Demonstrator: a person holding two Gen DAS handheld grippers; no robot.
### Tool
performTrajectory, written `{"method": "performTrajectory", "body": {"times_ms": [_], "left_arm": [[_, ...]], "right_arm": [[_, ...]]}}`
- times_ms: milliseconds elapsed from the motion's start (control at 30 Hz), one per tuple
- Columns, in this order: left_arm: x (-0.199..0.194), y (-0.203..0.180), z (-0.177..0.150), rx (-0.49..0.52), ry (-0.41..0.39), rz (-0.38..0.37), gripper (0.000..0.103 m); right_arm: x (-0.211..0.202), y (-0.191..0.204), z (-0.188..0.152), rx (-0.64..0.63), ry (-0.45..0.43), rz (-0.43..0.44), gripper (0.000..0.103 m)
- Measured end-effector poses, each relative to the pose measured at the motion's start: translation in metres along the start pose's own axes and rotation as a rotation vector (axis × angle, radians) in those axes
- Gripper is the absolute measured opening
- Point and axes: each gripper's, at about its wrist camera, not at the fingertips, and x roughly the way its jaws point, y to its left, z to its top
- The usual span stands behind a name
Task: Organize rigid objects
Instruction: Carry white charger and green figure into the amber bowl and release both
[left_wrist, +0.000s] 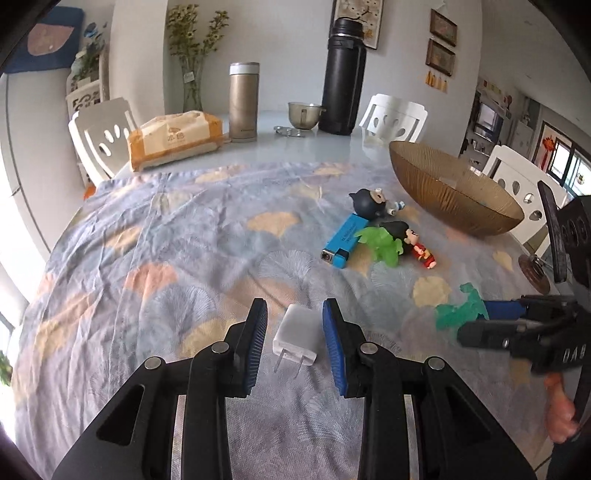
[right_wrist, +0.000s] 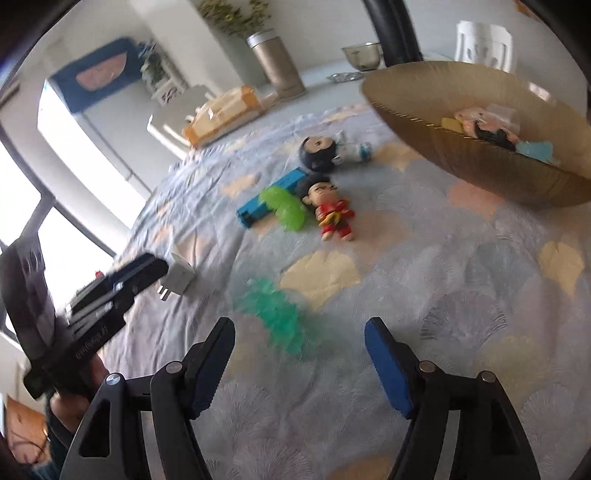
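Observation:
My left gripper (left_wrist: 295, 314) is open, its blue pads on either side of a white plug charger (left_wrist: 297, 336) lying on the cloth, not touching it. The charger also shows in the right wrist view (right_wrist: 179, 278). My right gripper (right_wrist: 299, 336) is open over a teal plastic piece (right_wrist: 277, 317), also seen in the left wrist view (left_wrist: 458, 308). Further off lie a blue lighter (left_wrist: 343, 236), a light green piece (left_wrist: 380, 242), a red-clothed figurine (right_wrist: 328, 210) and a dark-headed figurine (right_wrist: 325, 151). A brown ribbed bowl (right_wrist: 480, 158) holds several small toys.
A patterned cloth (left_wrist: 184, 258) covers the table. At the far edge stand a tissue pack (left_wrist: 173, 138), a gold flask (left_wrist: 243, 101), a black thermos (left_wrist: 341, 77) and a small metal cup (left_wrist: 303, 115). White chairs (left_wrist: 395, 118) surround the table.

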Motion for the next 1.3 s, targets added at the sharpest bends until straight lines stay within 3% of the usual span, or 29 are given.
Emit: {"method": "performTrajectory", "body": {"times_ms": [200,300,467,533,567,600,633,733,867,1133,1300], "left_arm": [[0.002,-0.002,0.0,0.01,0.017,-0.018,0.028],[0.011,-0.004,0.0,0.018,0.066,0.003,0.045],[0.022,-0.004,-0.001,0.02,0.123,0.045,0.048],[0.026,-0.008,-0.001,0.047,0.143,0.043,0.045],[0.025,-0.011,-0.002,0.061,0.142,0.042,0.038],[0.024,-0.015,-0.002,0.082,0.136,0.042,0.028],[0.023,-0.017,-0.003,0.094,0.132,0.038,0.027],[0.016,-0.02,-0.001,0.098,0.097,0.051,0.027],[-0.009,-0.028,0.02,0.072,0.019,0.001,0.027],[-0.058,-0.074,0.116,0.08,-0.189,-0.153,0.027],[-0.063,-0.111,0.163,0.093,-0.262,-0.246,0.027]], "right_arm": [[0.006,0.011,-0.001,-0.022,-0.039,-0.057,0.073],[0.008,0.015,0.0,-0.03,-0.047,-0.062,0.061],[0.011,0.022,-0.002,-0.064,-0.065,-0.119,0.05],[0.013,0.026,-0.003,-0.08,-0.069,-0.155,0.039],[0.013,0.029,-0.004,-0.096,-0.07,-0.173,0.024],[0.013,0.032,-0.005,-0.109,-0.074,-0.192,0.018],[0.012,0.036,-0.007,-0.125,-0.089,-0.217,0.019],[-0.003,0.043,-0.012,-0.159,-0.176,-0.244,0.018],[-0.021,0.038,-0.007,-0.117,-0.221,-0.202,0.018],[-0.136,0.027,0.041,-0.069,-0.488,-0.266,0.018],[-0.196,0.01,0.076,-0.003,-0.61,-0.313,0.018]]}}
